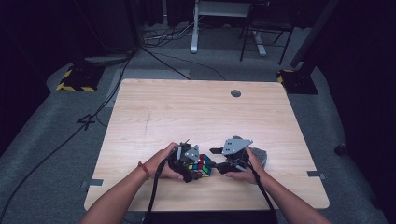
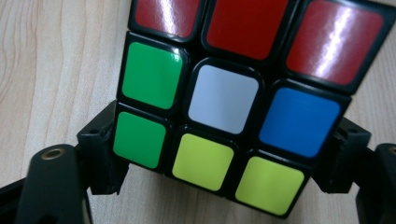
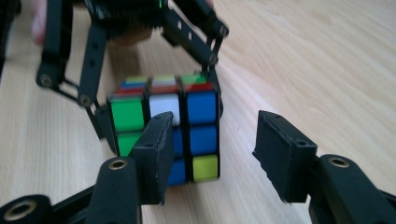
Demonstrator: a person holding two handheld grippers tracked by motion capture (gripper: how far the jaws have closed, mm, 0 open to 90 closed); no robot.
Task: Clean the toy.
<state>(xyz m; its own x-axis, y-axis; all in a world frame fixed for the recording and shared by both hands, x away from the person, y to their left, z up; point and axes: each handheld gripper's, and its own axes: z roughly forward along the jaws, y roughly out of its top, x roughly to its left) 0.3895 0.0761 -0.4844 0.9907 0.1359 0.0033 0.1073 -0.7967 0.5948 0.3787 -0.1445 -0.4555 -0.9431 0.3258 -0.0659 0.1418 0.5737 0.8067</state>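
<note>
The wooden surface [image 1: 205,112] carries a Rubik's cube [image 1: 201,166] near its front edge, with a grey object [image 1: 261,156] largely hidden behind the right hand [image 1: 250,171]. The left tongs [image 1: 195,169] are clamped on the cube's two sides, its red row cut off in the left gripper view. The right tongs [image 3: 210,154] stand apart just beside the cube, one pad [image 3: 156,149] covering part of its blue face.

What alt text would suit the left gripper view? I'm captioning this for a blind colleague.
A scrambled puzzle cube is clamped between the two black tongs of the left gripper, seen close up. The facing side shows three red stickers on top, then green, white and blue, then green and two yellow-green. Light wooden table lies behind.
</note>
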